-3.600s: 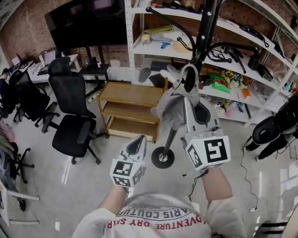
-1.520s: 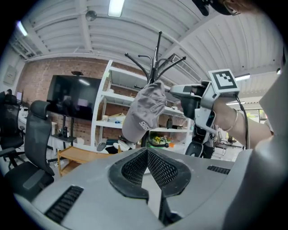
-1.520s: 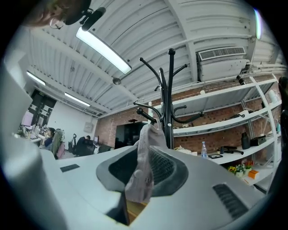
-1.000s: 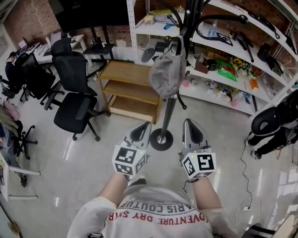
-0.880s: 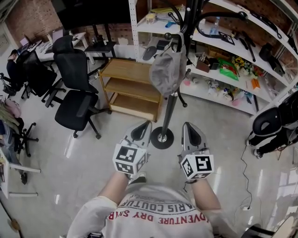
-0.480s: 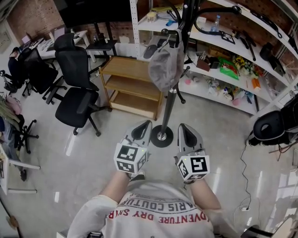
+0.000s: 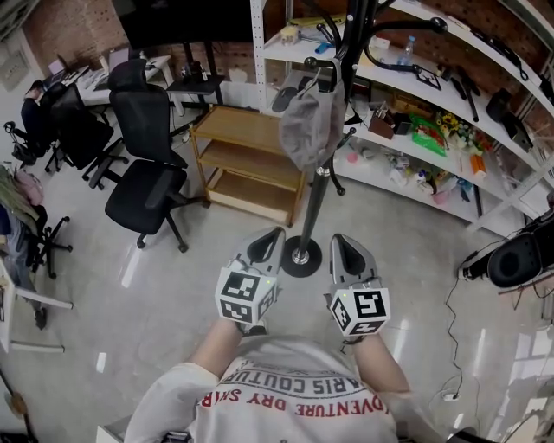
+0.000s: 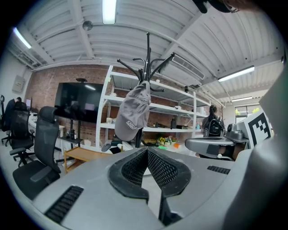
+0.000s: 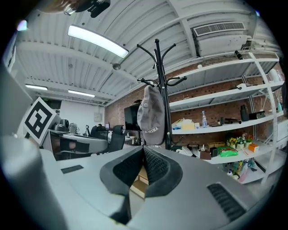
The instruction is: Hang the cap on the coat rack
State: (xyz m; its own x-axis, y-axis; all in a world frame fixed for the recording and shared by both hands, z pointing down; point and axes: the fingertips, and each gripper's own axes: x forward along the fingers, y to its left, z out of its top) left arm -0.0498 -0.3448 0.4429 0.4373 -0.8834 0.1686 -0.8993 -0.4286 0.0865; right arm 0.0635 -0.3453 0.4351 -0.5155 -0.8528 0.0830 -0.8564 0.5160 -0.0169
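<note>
Head view shows the cap [image 7: 310, 130] hanging lengthwise down the coat rack [image 7: 318, 201], well ahead of and above the left hand-held gripper [image 7: 262, 242] and right hand-held gripper [image 7: 344, 249]. Both are clenched on nothing, and neither seems clearly nearer.

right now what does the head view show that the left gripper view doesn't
Only the head view: the round base of the tall black coat rack on the floor, and the person's white printed shirt. Only the left gripper view: the long ceiling strip light and, close up, the left gripper with its jaws together and empty. Both: the grey fabric cap hanging on the rack, the low wooden shelf unit and a black office chair.
</note>
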